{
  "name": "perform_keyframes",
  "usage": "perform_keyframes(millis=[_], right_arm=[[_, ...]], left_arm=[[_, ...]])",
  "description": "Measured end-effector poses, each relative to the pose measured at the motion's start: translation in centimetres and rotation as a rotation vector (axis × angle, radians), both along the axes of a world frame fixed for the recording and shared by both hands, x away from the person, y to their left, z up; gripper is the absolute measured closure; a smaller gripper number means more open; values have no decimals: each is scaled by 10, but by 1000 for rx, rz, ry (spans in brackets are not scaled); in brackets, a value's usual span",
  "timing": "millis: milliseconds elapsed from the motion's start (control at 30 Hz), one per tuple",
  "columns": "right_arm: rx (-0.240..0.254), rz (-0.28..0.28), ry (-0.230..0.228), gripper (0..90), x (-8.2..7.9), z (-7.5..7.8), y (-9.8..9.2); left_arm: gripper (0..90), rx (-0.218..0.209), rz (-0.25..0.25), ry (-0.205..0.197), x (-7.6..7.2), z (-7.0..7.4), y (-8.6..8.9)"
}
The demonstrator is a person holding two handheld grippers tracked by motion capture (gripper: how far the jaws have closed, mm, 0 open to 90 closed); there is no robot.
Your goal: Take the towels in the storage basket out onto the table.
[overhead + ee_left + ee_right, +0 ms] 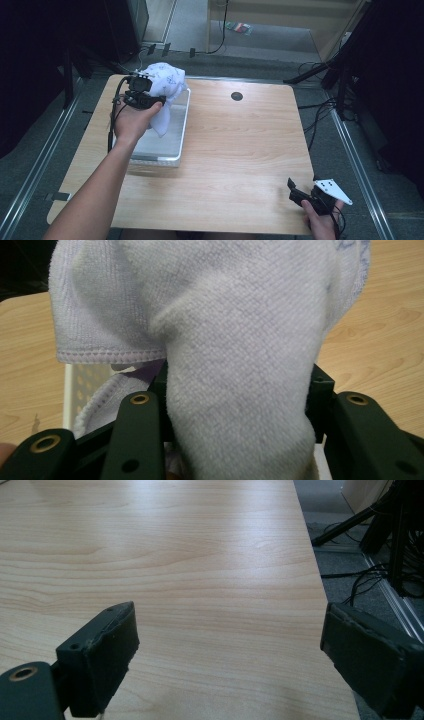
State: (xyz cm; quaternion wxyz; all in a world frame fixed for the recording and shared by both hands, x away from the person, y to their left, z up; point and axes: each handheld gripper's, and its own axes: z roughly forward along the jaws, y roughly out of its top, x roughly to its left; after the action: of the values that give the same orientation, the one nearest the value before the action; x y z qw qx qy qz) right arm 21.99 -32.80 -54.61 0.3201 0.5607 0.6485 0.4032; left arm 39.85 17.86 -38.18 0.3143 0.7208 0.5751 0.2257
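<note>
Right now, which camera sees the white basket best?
The high view: the white basket sits whole on the table's left, under the towel. The left gripper view catches a slotted corner; the right gripper view faces bare table.

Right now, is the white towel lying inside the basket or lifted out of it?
Lifted. The left gripper is shut on the towel, which hangs bunched above the white basket, its lower end dangling toward the inside.

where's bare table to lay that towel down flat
Widest free patch: the bare table between the white bin, the round hole and the right gripper, open and empty near the front right corner. Crowded: the left side, where the left gripper holds the towel over the bin.
</note>
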Motion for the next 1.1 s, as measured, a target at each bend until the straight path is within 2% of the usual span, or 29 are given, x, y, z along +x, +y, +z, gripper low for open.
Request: perform_keyframes(millis=[133, 333, 467, 800, 867, 1000, 1100], right_arm=[[1, 0, 0, 84, 0, 0, 0], [2, 3, 1, 84, 0, 0, 0], [1, 2, 1, 84, 0, 0, 0], [2, 5, 0, 84, 0, 0, 0], [2, 6, 0, 84, 0, 0, 0], [4, 6, -1, 84, 0, 0, 0], [4, 7, -1, 84, 0, 0, 0]], left_arm=[[517, 13, -15, 1, 1, 3, -8], [515, 29, -52, -3, 2, 7, -31], [516, 7, -77, -6, 1, 9, -46], [513, 16, -119, 3, 1, 8, -81], [513, 10, -134, -2, 1, 8, -93], [512, -11, -148, -2, 0, 4, -108], [508, -12, -156, 13, 1, 0, -118]])
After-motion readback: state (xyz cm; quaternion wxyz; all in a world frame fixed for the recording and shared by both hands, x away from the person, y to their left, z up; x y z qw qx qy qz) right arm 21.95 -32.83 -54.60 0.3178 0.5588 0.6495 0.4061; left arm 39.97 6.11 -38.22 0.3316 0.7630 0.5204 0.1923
